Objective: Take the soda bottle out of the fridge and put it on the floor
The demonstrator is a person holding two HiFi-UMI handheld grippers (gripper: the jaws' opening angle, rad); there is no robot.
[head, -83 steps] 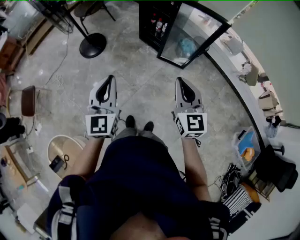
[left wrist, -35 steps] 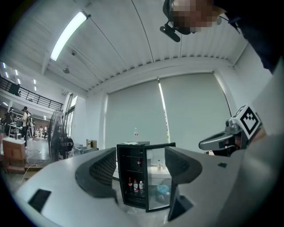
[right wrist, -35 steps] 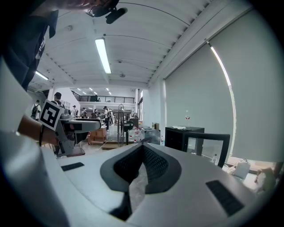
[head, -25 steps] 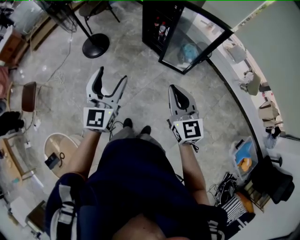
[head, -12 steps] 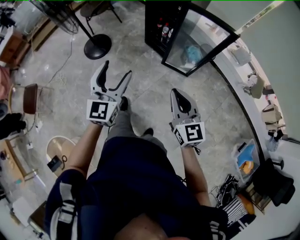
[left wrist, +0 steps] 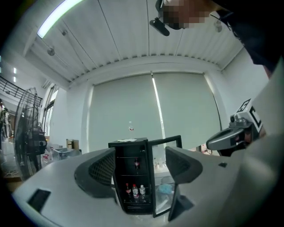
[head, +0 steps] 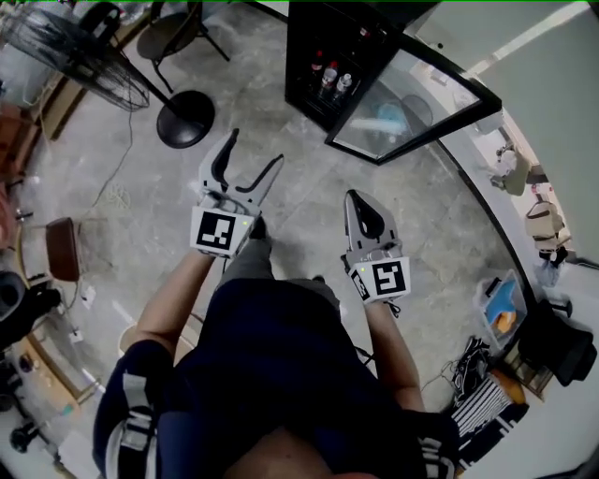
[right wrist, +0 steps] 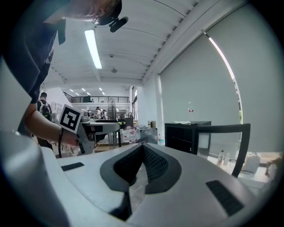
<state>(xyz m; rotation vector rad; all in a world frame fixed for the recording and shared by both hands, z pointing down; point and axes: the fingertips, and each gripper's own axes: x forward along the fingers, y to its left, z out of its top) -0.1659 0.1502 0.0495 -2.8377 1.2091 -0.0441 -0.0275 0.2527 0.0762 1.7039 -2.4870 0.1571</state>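
Note:
A small black fridge [head: 328,56] stands on the floor ahead with its glass door [head: 412,98] swung open to the right. Several bottles [left wrist: 135,192] stand on its lower shelf, one with a red label; another bottle [left wrist: 136,164] sits on a higher shelf. My left gripper [head: 253,154] is open, its jaws spread wide and pointed at the fridge, still well short of it. In the left gripper view the fridge [left wrist: 133,177] shows between the jaws. My right gripper [head: 358,201] is shut and empty, held lower and to the right.
A standing fan [head: 70,51] with a round black base [head: 184,119] is to the left of the fridge. A chair [head: 173,28] stands behind it. A curved white ledge [head: 487,201] with bags and clutter runs along the right. The floor is grey tile.
My left gripper has opened wide and moved forward toward the fridge. The person has stepped closer to it. The right gripper stays shut.

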